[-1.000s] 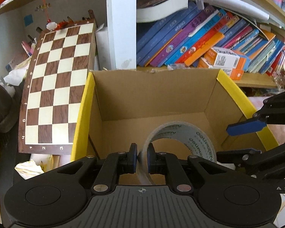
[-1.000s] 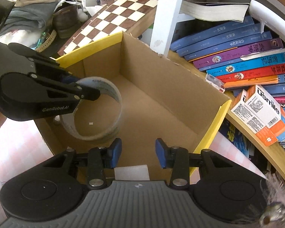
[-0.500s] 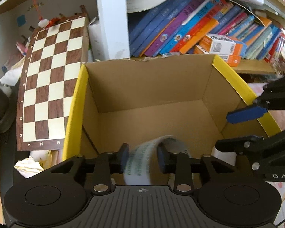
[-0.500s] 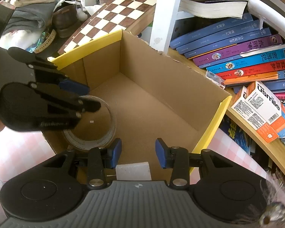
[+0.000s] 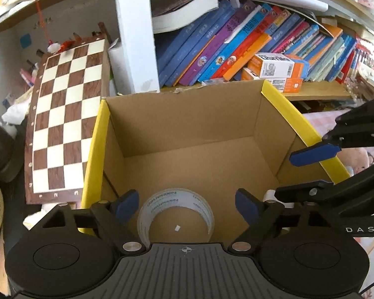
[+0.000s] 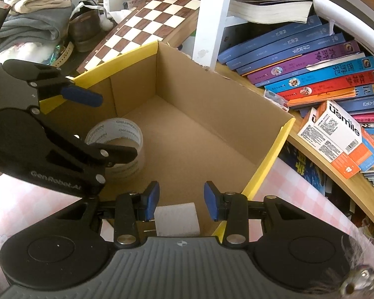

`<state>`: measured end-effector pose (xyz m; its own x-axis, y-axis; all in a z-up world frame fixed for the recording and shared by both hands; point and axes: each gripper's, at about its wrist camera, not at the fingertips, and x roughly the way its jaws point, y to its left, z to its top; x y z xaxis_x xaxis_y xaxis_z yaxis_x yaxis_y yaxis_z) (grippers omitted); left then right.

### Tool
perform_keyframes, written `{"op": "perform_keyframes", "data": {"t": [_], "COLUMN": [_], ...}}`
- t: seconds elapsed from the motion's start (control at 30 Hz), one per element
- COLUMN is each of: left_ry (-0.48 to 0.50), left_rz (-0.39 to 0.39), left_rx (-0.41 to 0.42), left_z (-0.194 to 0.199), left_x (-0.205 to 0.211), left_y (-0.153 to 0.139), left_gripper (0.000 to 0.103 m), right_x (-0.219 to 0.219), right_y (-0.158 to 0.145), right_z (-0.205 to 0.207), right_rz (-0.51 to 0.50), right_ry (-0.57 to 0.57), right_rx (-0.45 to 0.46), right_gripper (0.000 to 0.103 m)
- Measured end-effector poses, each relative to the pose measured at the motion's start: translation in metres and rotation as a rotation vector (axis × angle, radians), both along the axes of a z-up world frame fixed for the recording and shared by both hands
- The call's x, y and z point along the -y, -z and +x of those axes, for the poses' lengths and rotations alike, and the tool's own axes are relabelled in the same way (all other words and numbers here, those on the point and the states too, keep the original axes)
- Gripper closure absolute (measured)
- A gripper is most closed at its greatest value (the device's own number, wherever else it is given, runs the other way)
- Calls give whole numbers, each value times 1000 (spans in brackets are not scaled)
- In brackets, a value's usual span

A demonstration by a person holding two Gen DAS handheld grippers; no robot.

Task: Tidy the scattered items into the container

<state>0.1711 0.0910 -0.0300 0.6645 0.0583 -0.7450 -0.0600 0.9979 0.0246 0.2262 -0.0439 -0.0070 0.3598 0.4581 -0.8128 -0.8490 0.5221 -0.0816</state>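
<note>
Left tongs (image 5: 187,205) spread wide, gripping nothing; tape roll (image 5: 175,215) below gap, flat on cardboard box (image 5: 187,129) floor, near corner, hole facing up, axis vertical. Right tongs (image 6: 182,198) parted, empty, above white block (image 6: 177,216) in box.

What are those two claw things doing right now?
Left gripper: open, empty; tape roll lies released in the box.
Right gripper: open, holding nothing.
</note>
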Motion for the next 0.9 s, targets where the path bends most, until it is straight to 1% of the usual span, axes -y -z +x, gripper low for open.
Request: {"op": "perform_keyframes", "data": {"t": [0.33,0.47,0.63,0.7,0.9], "left_ry": [-19,-20,-26,-29,-25], "left_rz": [22,28,28,28,21], "left_rx": [36,62,79,85,118], "left_z": [-18,-28,-40,-45,-64], "left_x": [1,4,7,10,20], "left_y": [-15,-24,-31,-34,-46], "left_gripper": [16,16,16,16,16], "right_x": [12,20,34,41,63], "right_y": [-15,-19,-25,-27,-32], "right_z": [-12,-19,-30,-34,-47], "right_rz": [30,46,70,84,133], "right_ry": [24,43,74,87,157], "right_rx": [20,20,23,24,14], "right_gripper": [65,64,64,62,61]}}
